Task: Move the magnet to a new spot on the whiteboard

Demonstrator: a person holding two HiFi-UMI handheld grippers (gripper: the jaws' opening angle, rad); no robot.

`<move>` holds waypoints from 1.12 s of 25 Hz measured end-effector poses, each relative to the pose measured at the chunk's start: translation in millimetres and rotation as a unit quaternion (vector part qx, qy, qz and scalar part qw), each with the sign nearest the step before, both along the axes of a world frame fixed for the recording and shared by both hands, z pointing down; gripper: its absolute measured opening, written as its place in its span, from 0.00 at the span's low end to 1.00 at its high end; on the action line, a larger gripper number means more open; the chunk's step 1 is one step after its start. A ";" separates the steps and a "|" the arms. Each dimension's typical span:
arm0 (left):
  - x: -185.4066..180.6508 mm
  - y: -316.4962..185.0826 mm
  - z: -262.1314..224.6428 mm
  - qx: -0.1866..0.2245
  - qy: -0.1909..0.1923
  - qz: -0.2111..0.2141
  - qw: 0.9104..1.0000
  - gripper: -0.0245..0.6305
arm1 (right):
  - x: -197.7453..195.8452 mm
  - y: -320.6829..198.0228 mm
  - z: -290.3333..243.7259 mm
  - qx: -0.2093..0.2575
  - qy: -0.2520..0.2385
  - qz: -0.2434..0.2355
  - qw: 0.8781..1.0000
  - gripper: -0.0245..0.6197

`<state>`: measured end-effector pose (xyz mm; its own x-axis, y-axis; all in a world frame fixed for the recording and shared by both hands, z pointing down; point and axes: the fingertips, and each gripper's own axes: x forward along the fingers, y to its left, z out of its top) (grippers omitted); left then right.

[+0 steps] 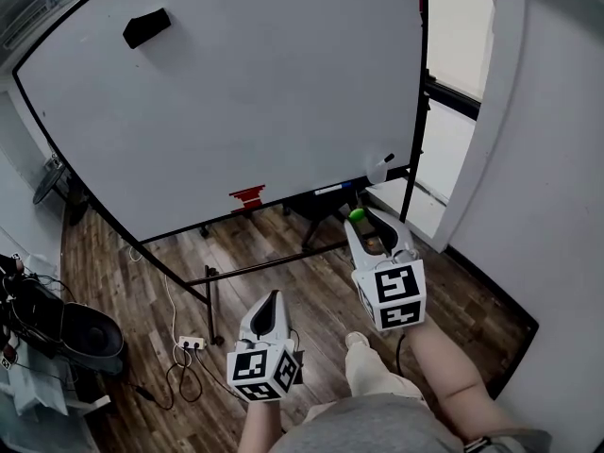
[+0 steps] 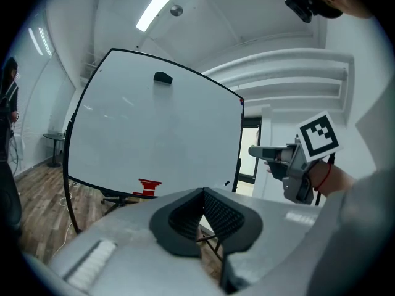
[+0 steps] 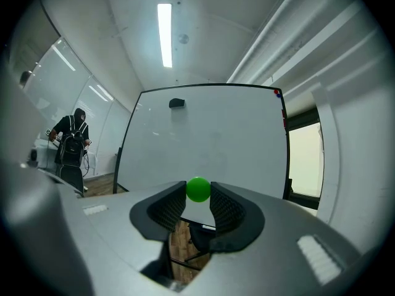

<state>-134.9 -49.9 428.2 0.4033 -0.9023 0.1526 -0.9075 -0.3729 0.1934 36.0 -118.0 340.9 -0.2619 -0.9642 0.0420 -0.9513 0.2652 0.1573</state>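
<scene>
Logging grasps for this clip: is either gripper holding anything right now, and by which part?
The right gripper pinches the green magnet by its opposite sides between its jaw tips. The left gripper is shut on nothing.

Tally at the board: mostly ones, a pair of twos.

One whiteboard, folks, and on it one black eraser and one red block. One green magnet, a single ball, no more showing. Grippers, count two: left gripper and right gripper. Marker cubes, two as well: left cube, right cube. Down on the floor, one white power strip. And in the right gripper view, one person with one backpack, under one long ceiling light.
</scene>
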 end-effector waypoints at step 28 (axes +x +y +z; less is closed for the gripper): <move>-85.7 -170.5 -13.7 0.018 0.003 -0.085 0.996 0.04 | -115.8 -203.3 -59.1 0.052 0.014 -0.104 0.993 0.23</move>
<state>-220.7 -220.4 414.5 0.2457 -0.9621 0.1181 -0.9569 -0.2213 0.1878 -79.8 -321.3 281.8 -0.4554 -0.8892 -0.0447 -0.8728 0.4359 0.2196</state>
